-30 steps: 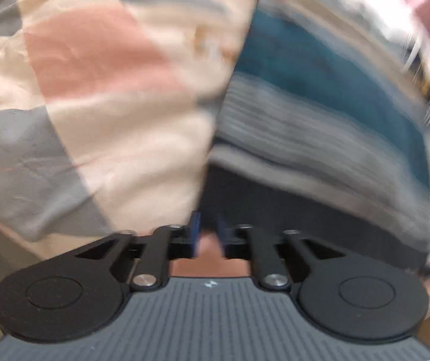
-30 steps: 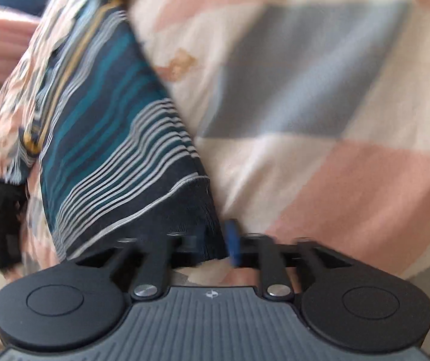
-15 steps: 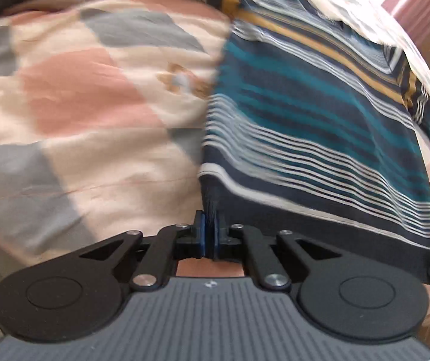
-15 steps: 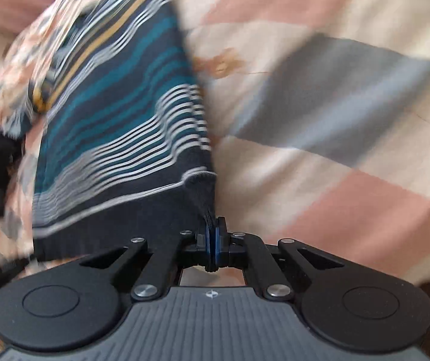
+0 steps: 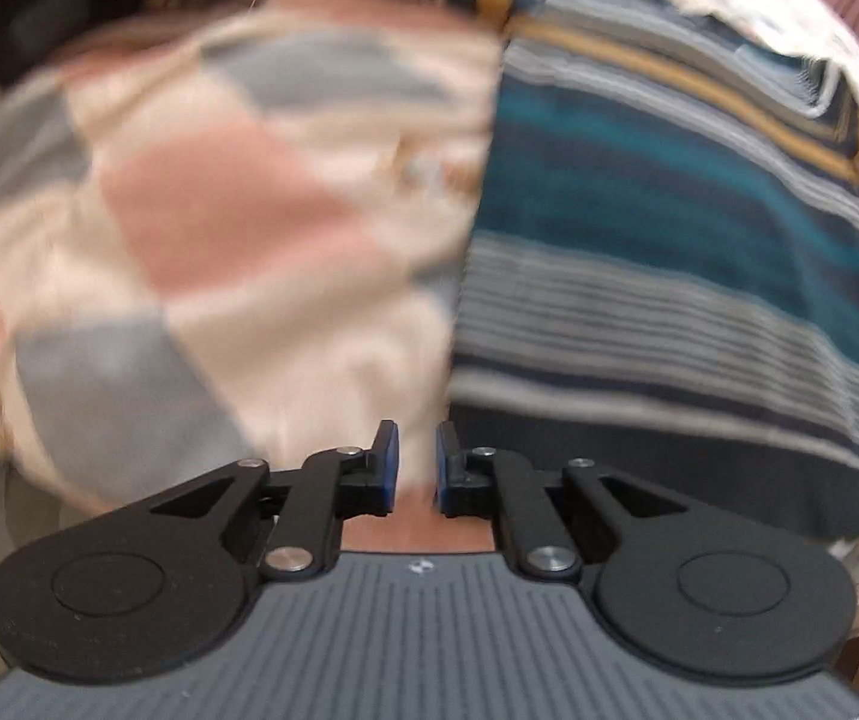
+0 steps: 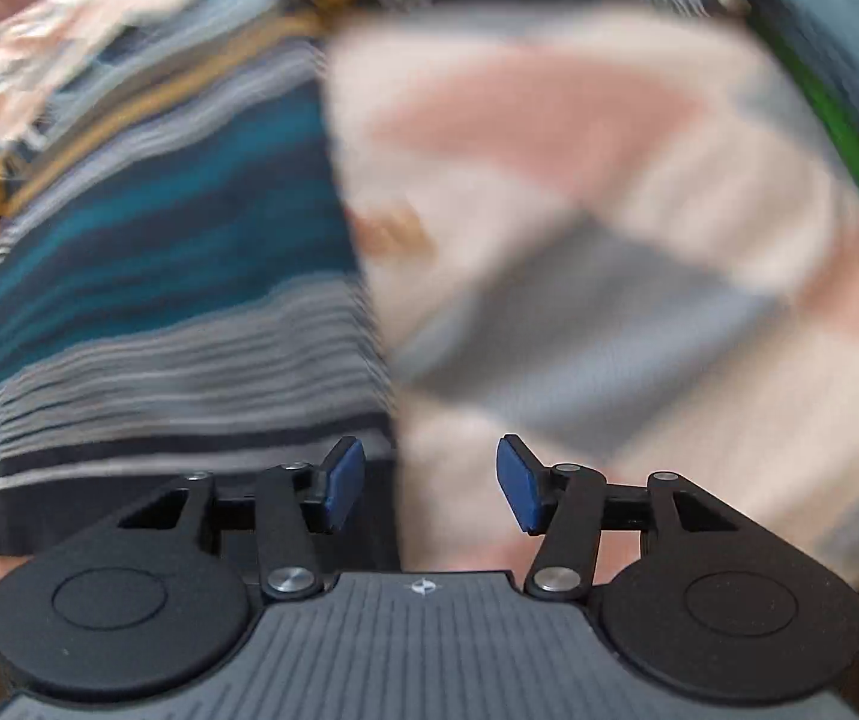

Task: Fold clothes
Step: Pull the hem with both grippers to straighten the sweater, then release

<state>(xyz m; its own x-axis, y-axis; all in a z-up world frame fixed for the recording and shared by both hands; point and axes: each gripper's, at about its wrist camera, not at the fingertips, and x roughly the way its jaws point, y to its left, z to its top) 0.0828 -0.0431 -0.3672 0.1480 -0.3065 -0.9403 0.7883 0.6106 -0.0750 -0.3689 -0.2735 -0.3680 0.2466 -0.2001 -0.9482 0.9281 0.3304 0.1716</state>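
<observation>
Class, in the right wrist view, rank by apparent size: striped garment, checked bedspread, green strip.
1. checked bedspread
2. striped garment, somewhat smaller
3. green strip, smallest

Blur leaves the edges uncertain.

Motion blur smears both views. Dark navy, teal and mustard striped garment [image 5: 669, 252]: thin white stripes run together; its right side is cut by the frame edge. Pink, grey and cream checked bedspread [image 6: 579, 240]: small orange motif unreadable. Bright green streak [image 6: 831, 120], upper right: unidentifiable.
</observation>
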